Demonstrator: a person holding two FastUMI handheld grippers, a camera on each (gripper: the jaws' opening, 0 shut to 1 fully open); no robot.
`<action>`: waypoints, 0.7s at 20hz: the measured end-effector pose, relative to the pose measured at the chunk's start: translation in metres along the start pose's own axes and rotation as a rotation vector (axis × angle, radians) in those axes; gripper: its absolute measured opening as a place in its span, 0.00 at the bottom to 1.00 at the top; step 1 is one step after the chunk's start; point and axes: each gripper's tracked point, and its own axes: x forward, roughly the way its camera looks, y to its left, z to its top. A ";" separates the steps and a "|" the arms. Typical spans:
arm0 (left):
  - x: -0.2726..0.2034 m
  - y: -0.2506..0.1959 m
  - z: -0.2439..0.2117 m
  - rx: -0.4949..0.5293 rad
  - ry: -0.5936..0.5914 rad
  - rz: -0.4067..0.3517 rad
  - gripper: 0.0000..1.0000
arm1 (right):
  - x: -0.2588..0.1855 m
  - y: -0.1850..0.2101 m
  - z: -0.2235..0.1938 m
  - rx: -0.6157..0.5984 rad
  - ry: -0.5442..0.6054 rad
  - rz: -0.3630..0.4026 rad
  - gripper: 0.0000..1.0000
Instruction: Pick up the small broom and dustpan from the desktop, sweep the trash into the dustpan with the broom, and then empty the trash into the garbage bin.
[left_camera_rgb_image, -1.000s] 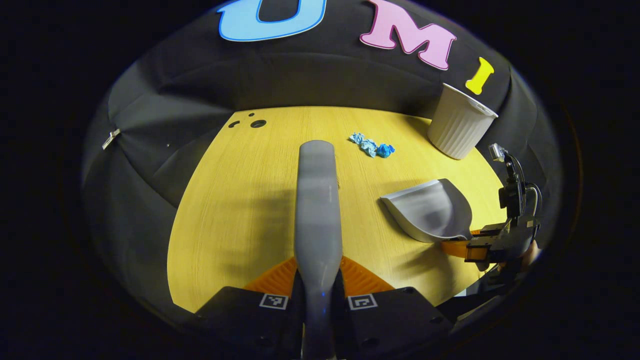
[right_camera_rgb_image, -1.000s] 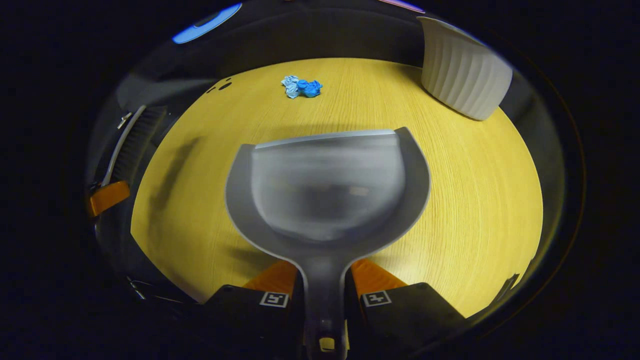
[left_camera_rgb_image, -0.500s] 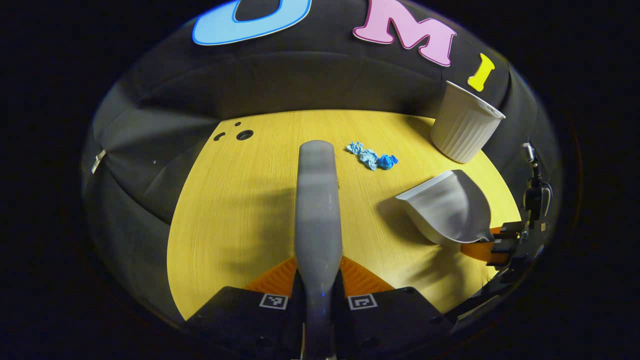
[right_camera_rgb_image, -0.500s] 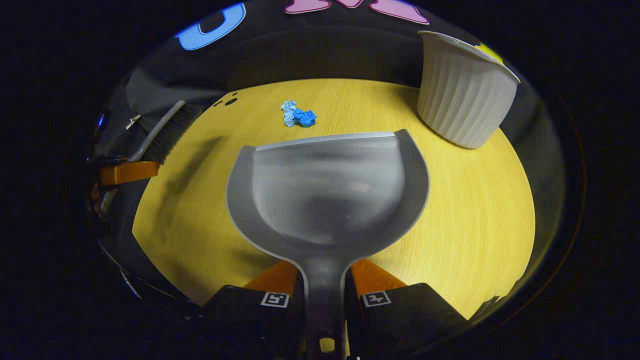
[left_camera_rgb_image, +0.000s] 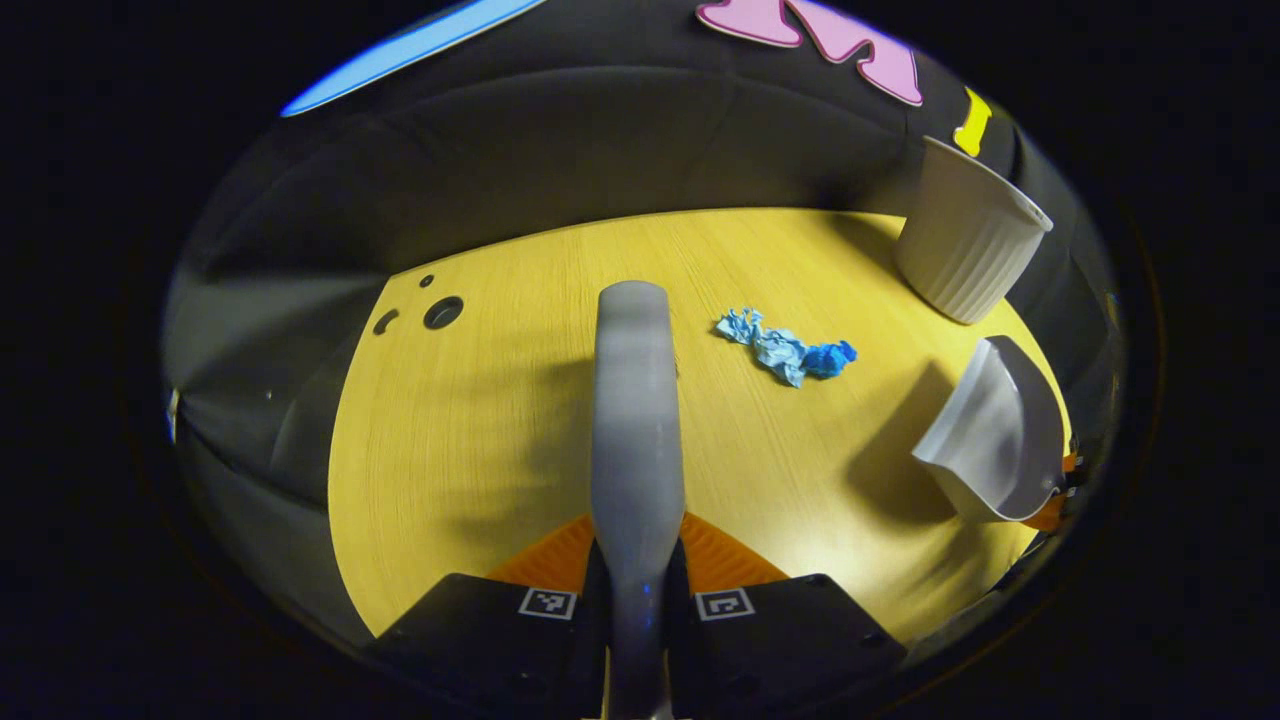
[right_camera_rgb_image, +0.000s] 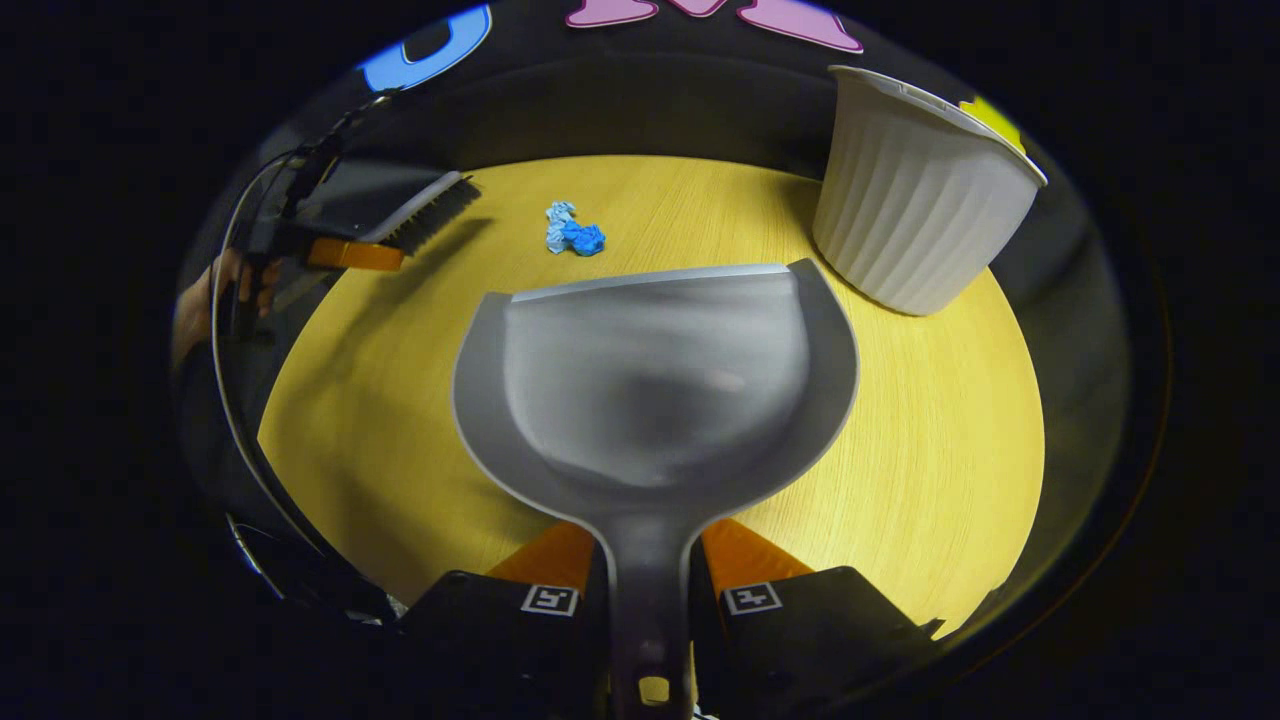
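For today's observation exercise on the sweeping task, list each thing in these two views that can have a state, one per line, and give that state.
Grey plastic broom: gripped by its handle in the left gripper, held above the desk.
Grey plastic dustpan: gripped by its handle in the right gripper, empty.
Crumpled blue paper trash: lying loose on the yellow wooden desk, unswept.
White ribbed garbage bin: upright, open-topped.

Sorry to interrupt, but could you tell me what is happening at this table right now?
A person is holding a pair of tongs in each hand. The left tongs grip the small broom by its handle, and the right tongs grip the dustpan, both above the yellow table. The crumpled blue trash lies unswept near the white garbage bin.
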 end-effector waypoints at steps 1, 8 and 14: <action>0.009 0.002 0.007 0.041 0.009 0.012 0.29 | 0.001 0.001 0.000 0.000 0.007 0.006 0.38; 0.061 -0.007 0.053 0.294 0.036 0.035 0.29 | 0.003 0.001 -0.005 -0.024 0.050 0.048 0.38; 0.078 -0.016 0.082 0.484 0.011 0.016 0.29 | 0.012 -0.003 -0.010 -0.052 0.075 0.073 0.38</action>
